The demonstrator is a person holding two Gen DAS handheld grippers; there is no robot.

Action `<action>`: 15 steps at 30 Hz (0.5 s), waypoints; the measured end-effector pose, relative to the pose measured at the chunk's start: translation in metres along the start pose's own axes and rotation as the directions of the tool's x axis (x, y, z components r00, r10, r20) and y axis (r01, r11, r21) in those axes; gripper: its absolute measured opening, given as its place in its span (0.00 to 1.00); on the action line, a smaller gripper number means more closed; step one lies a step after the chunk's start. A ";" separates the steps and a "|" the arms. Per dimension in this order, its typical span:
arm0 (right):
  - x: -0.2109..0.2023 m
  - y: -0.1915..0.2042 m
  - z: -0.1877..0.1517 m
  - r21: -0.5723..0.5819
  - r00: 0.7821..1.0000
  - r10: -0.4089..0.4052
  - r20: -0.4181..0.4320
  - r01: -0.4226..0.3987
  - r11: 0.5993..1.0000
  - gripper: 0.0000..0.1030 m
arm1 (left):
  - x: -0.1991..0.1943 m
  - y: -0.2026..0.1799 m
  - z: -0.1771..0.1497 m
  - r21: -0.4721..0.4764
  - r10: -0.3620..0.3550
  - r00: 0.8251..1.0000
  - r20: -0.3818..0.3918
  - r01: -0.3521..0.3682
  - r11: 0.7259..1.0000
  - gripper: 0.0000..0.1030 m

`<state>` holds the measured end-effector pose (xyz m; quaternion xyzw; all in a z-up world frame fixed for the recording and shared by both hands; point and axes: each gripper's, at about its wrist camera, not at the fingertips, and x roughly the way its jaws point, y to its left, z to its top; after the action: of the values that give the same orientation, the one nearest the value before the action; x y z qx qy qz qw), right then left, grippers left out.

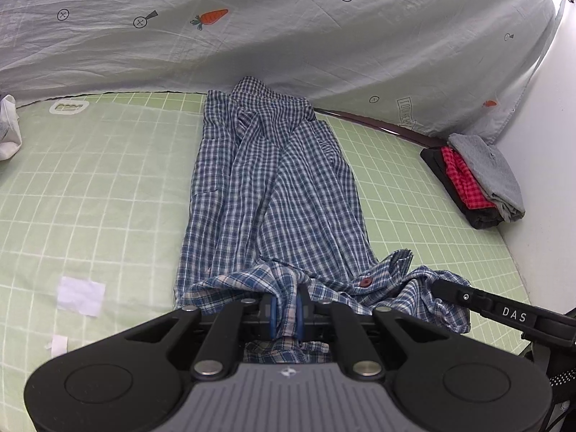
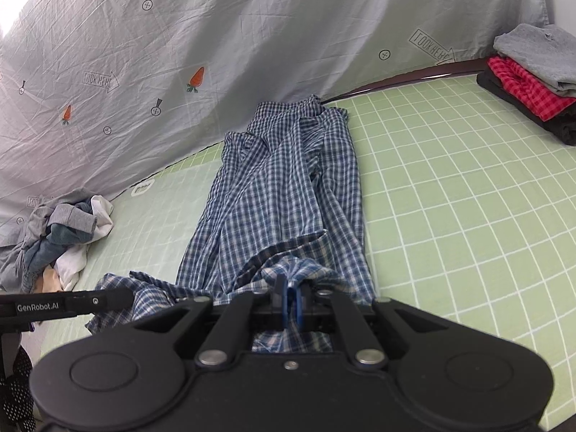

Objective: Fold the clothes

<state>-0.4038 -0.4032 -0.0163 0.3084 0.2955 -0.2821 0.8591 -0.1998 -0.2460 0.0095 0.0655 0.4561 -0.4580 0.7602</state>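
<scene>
A loose heap of unfolded grey, white and blue clothes (image 2: 57,237) waits at the far left of the green gridded mat on the worktop (image 2: 450,187). The left gripper (image 1: 286,315) and right gripper (image 2: 291,307) each have jaws clenched on the near hem of the blue-and-white checked shirt (image 1: 273,187), which lies lengthwise with sides folded in, likely ready to be doubled over. Far right sits a folded stack of grey, red-checked and black garments (image 2: 532,79).

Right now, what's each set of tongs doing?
Left tongs: shut on the plaid shirt, at its near hem.
Right tongs: shut on the same shirt's near hem.
</scene>
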 end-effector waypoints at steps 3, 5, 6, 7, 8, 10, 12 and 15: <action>0.013 -0.005 0.016 0.008 1.000 0.001 0.012 -0.001 1.000 0.05 | 0.012 0.006 0.019 -0.016 -0.011 1.000 0.010 0.012 1.000 0.10; 0.023 -0.008 0.027 0.012 1.000 0.001 0.017 -0.002 1.000 0.05 | 0.023 0.009 0.031 -0.020 -0.011 1.000 0.014 0.011 1.000 0.10; 0.029 -0.010 0.033 0.015 1.000 0.001 0.018 -0.001 1.000 0.05 | 0.028 0.010 0.038 -0.023 -0.010 1.000 0.015 0.011 1.000 0.10; 0.035 -0.011 0.038 0.018 1.000 0.001 0.018 -0.001 1.000 0.05 | 0.033 0.012 0.043 -0.029 -0.011 1.000 0.015 0.011 1.000 0.10; 0.043 -0.013 0.044 0.022 1.000 0.001 0.015 -0.002 1.000 0.05 | 0.041 0.015 0.051 -0.040 -0.012 1.000 0.011 0.012 0.999 0.10; 0.059 -0.018 0.056 0.030 1.000 0.004 0.007 -0.004 1.000 0.05 | 0.058 0.023 0.065 -0.063 -0.014 1.000 0.004 0.014 0.998 0.10; 0.078 -0.023 0.069 0.036 1.000 0.007 -0.006 -0.007 0.999 0.05 | 0.075 0.030 0.079 -0.086 -0.017 1.000 -0.004 0.016 0.996 0.10; 0.112 -0.032 0.088 0.049 0.999 0.009 -0.039 -0.008 0.999 0.05 | 0.105 0.043 0.101 -0.126 -0.023 1.000 -0.021 0.020 0.992 0.10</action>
<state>-0.3214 -0.5188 -0.0486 0.3362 0.3040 -0.2795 0.8464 -0.0866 -0.3406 -0.0251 0.0175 0.4933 -0.4356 0.7527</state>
